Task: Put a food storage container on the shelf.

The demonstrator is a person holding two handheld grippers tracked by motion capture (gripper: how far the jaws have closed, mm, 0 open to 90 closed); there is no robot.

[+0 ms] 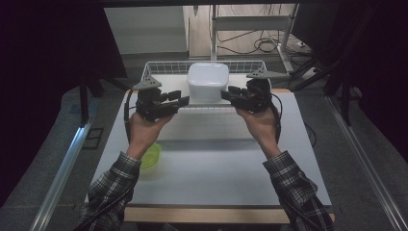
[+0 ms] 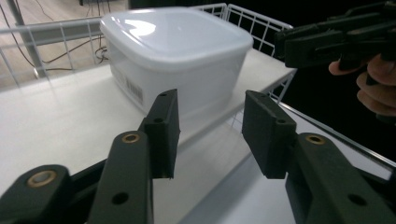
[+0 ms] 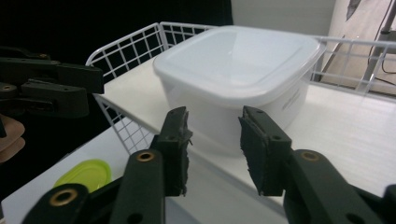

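Plaid sleeves (image 1: 115, 185); black tongs (image 1: 185, 101) with brass rivets and grey three-cornered plates.

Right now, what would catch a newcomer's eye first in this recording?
A white lidded tub stands in a wire tray at the far edge of the table. The left gripper and right gripper flank it, jaws open and pointing at it, nothing between them. A yellow-green lid lies near the table's left edge, beside the left forearm.

Dim room; grey floor (image 1: 43, 159), dark curtains (image 1: 48, 43), cables (image 1: 262, 44) behind white table (image 1: 211, 168).
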